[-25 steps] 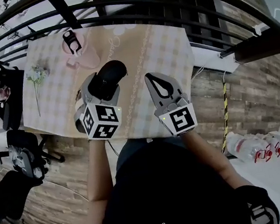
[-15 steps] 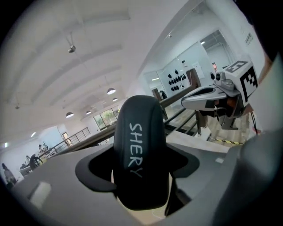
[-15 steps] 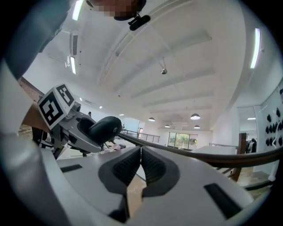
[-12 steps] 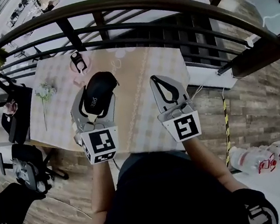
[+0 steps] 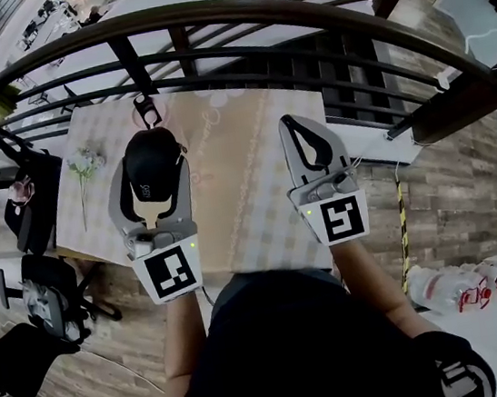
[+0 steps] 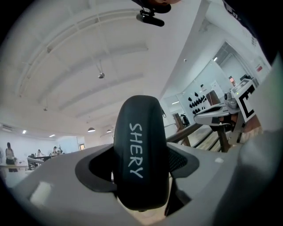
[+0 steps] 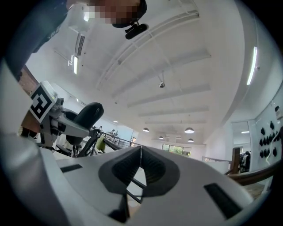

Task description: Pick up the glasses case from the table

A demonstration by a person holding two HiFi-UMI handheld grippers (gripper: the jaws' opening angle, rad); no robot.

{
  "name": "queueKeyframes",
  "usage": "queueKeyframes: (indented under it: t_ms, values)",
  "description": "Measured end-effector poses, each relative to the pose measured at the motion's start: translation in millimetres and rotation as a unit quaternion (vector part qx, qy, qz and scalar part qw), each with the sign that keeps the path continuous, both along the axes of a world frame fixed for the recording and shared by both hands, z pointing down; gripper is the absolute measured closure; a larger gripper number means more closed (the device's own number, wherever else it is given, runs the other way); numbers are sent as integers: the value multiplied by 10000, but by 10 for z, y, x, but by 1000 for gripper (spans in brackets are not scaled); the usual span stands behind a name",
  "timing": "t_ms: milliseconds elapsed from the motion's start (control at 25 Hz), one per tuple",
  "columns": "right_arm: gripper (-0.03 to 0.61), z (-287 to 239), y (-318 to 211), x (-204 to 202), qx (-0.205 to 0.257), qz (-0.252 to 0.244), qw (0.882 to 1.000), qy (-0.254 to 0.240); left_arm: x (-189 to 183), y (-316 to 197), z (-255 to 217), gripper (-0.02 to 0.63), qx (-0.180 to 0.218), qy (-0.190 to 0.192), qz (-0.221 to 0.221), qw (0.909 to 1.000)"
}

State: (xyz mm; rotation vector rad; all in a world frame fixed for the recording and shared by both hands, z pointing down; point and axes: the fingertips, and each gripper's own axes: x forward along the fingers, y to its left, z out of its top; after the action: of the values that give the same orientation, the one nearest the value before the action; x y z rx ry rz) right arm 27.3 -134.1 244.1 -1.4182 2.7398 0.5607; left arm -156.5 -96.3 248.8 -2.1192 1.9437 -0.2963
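The black glasses case (image 5: 150, 164), printed "SHERY", hangs in the air above the table, clamped between the jaws of my left gripper (image 5: 153, 159). In the left gripper view the case (image 6: 140, 150) stands on end and fills the gap of the left gripper (image 6: 140, 167), with both pads against its sides and the ceiling behind it. My right gripper (image 5: 293, 122) hovers beside it on the right, shut with nothing in it. Its tips meet in the right gripper view (image 7: 141, 148), where the case (image 7: 89, 113) also shows at the left.
Below lies the table with a checked cloth (image 5: 252, 156). A pink object with a black clip (image 5: 146, 112) sits at its far edge and a flower sprig (image 5: 84, 162) at its left. A dark curved railing (image 5: 204, 11) runs beyond it. Office chairs (image 5: 23, 192) stand to the left.
Both grippers have risen well above the table and tipped toward level. The left one carried the case up with it, now standing more upright. The right gripper stayed shut and empty.
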Motion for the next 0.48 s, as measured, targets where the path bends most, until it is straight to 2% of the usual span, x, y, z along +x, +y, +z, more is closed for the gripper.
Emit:
queueKeyframes:
  t_ms: [200,360,480]
  values:
    - [568,-157,20,-65,172,-67,9998,-98,-137,76,-170,270,370,309,-146,9987]
    - [568,-245,31,-125,144,-142,9992,-330,-245,144,-342,270,820,429,-245,9954]
    - [569,-296,15,-139,110,-153,9988,-452,-307,185,-421,270,919,531,-346,9938]
